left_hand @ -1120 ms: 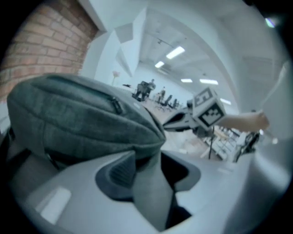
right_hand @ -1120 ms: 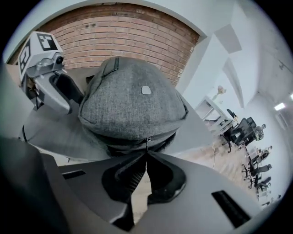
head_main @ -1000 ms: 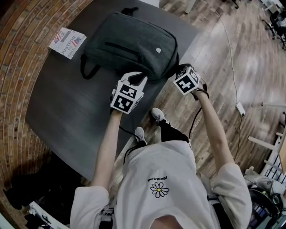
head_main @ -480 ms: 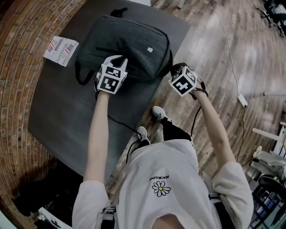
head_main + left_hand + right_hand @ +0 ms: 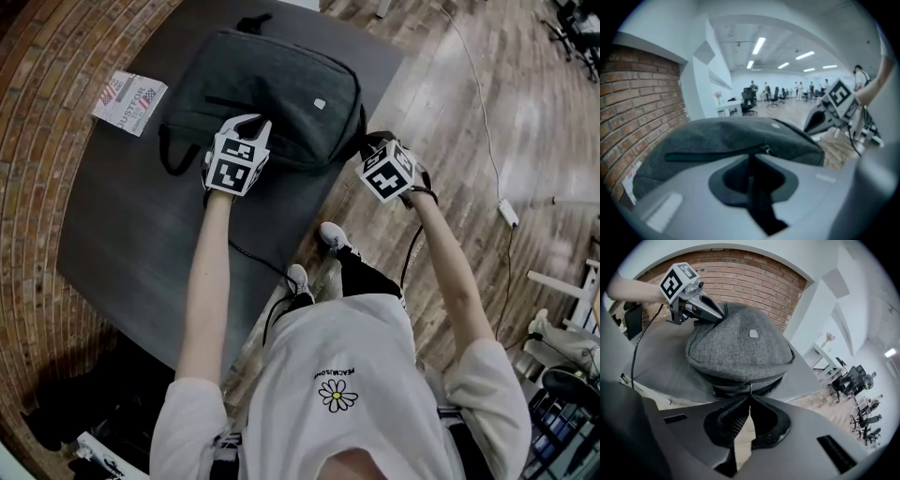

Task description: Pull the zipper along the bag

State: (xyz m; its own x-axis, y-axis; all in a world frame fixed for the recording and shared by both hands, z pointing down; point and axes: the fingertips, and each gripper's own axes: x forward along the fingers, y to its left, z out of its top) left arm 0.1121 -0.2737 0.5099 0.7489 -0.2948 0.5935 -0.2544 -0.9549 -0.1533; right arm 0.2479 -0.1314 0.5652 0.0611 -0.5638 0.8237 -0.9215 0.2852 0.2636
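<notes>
Lying on dark flat surface (image 5: 141, 234), grey fabric bag (image 5: 281, 84) has right tongs (image 5: 750, 397) clamped on its small metal zipper pull (image 5: 750, 388). Left tongs (image 5: 751, 157) have just been closing, tips together against black front-pocket zipper (image 5: 712, 154).

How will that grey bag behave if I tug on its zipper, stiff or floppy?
Probably floppy: the bag is woven fabric with a rounded, sagging shape. It may slide on the smooth table when its zipper pull is tugged, unless steadied. The loose handle would likely trail limply.
</notes>
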